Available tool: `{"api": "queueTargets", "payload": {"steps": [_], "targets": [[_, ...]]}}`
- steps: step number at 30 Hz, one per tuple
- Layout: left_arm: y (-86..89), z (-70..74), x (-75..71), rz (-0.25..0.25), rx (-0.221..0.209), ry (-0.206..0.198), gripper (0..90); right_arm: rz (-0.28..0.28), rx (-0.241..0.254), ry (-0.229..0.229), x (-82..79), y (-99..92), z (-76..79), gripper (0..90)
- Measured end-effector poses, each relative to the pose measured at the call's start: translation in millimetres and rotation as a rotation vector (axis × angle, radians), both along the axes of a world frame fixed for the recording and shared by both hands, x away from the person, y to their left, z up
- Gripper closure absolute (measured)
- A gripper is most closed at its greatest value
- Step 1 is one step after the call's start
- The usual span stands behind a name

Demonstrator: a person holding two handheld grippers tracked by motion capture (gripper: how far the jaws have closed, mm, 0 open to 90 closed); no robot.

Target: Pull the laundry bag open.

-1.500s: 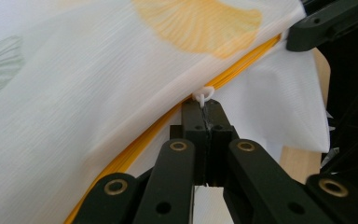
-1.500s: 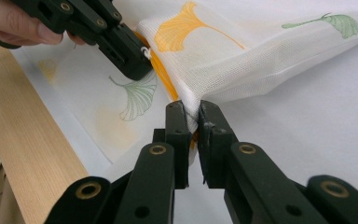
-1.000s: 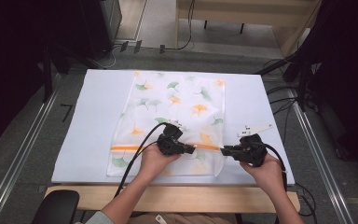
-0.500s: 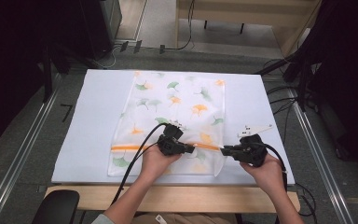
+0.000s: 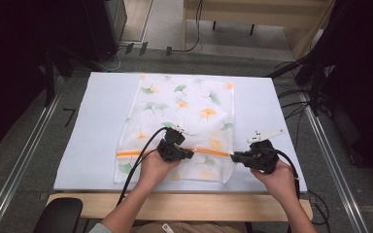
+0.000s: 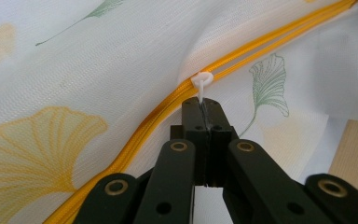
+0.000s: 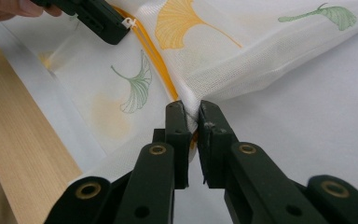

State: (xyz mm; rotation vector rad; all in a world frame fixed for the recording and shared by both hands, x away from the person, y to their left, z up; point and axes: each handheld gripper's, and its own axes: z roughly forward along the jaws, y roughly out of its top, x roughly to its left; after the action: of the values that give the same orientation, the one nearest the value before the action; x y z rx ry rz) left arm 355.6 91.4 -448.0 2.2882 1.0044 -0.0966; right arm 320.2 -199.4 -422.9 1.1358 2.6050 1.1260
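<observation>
Low in the high view, a white mesh bag [image 5: 184,121] printed with ginkgo leaves lies flat on the white-covered counter [image 5: 87,126], its orange zipper [image 5: 209,152] running across near the bottom edge. The left claw [image 6: 200,109] is pinched tight on the small white zipper pull [image 6: 201,81], apparently to run it along. The right claw [image 7: 190,122] clamps the bag's corner at the zipper's end, probably to keep the fabric taut against that tug.

Sheer woven mesh bag [image 6: 98,70], glossy orange zipper [image 6: 158,105], matt wood table edge [image 7: 18,154].
</observation>
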Motion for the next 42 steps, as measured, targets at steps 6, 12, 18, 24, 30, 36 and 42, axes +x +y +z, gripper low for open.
{"api": "queueTargets", "payload": {"steps": [6, 12, 18, 24, 30, 36, 42], "targets": [[2.6, 6.2, 5.6, -0.044, 0.036, 0.026, 90.0, -0.001, -0.007, -0.001, -0.6, 0.8, -0.5, 85.2], [6.6, 7.6, 5.7, -0.05, 0.036, 0.035, 90.0, 0.014, -0.012, 0.004, -1.0, 6.6, -1.4, 85.3], [6.9, 4.2, 5.0, -0.044, 0.025, 0.032, 90.0, 0.008, -0.014, 0.012, -0.9, 5.6, -1.9, 85.3], [9.4, 1.0, 6.2, -0.036, 0.014, 0.034, 90.0, 0.008, -0.014, 0.017, -1.0, 6.2, -2.3, 85.3], [25.4, 4.7, 10.9, -0.01, 0.015, 0.047, 90.0, 0.004, -0.014, 0.026, 0.2, 4.2, -3.6, 85.4], [42.0, 5.9, 11.7, 0.011, 0.007, 0.073, 90.0, -0.008, -0.014, 0.042, 1.5, -1.5, -7.1, 85.3], [42.1, 6.0, 10.9, -0.001, 0.006, 0.076, 90.0, -0.014, -0.013, 0.053, 1.6, -1.8, -8.7, 85.3]]}}
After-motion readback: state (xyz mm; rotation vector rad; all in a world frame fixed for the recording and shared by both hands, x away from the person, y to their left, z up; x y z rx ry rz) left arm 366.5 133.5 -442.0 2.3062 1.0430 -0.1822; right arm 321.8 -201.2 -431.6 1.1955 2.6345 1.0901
